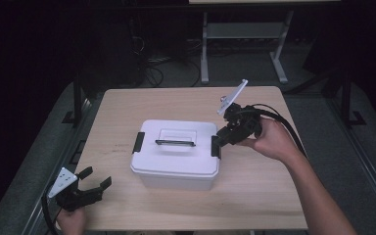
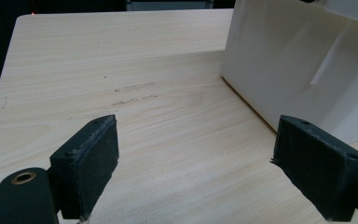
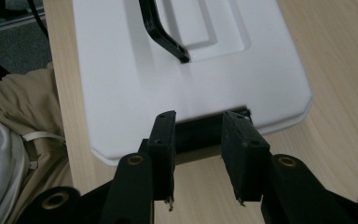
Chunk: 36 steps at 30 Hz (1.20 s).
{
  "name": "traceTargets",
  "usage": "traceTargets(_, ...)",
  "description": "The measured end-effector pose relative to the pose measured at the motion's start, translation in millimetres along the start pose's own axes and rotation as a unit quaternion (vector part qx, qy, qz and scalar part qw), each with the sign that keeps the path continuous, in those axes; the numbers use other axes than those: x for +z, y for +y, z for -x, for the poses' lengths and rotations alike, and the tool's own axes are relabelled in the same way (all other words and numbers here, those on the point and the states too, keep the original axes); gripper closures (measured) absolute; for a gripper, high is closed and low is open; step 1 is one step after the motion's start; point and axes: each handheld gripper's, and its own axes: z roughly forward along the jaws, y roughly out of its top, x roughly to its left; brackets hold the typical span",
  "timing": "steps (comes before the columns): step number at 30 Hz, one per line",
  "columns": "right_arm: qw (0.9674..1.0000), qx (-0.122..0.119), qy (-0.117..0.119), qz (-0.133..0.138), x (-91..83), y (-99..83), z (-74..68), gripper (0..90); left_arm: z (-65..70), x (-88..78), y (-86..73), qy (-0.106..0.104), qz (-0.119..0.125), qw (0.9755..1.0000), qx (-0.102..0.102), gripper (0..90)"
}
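A white lidded box [image 1: 176,154] is set at the middle of the wooden table [image 1: 254,196], its black handle [image 1: 175,143] laid flat. Its right-hand black latch [image 1: 216,147] is straddled by the right gripper [image 1: 223,133], jaws parted, pads not pressing. The left gripper [image 1: 94,182] is held wide open near the table's front left corner, nothing between. No writing can be read.

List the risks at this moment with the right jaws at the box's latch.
1. The right gripper straddles the black latch with its jaws partly open; pulling now may slip off it.
2. Nothing steadies the white box: the left gripper sits open and apart, so a tug could slide it.
3. The far latch looks closed, so the lid would stay held.
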Motion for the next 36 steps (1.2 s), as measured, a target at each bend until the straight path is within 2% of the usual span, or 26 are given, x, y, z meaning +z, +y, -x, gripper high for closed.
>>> traceTargets(3,0.9999,0.005,-0.004,-0.009,-1.2,-4.5,0.9,64.7,0.1,1.4,0.8,0.000,0.000,1.0000,0.001,13.0)
traceTargets(6,0.9999,0.009,-0.003,0.004,-5.3,-7.8,1.2,64.6,0.5,2.4,1.6,-0.001,0.000,1.0000,0.001,13.0)
traceTargets(12,0.9999,0.015,-0.006,0.000,-4.4,-17.7,3.0,63.8,0.3,1.0,1.0,0.000,0.000,1.0000,0.001,13.0)
traceTargets(24,0.9998,0.017,-0.008,-0.001,-9.3,-20.2,3.5,63.4,-0.2,-1.0,0.1,0.002,-0.001,1.0000,0.004,13.0)
traceTargets(28,0.9996,0.025,-0.007,0.004,-9.1,-26.9,6.5,62.7,-0.4,-2.3,-0.6,0.004,0.000,1.0000,-0.001,13.0)
traceTargets(36,0.9993,0.037,-0.005,0.007,-9.2,-41.0,8.0,62.1,1.5,-2.2,-1.0,0.004,-0.003,1.0000,0.003,13.0)
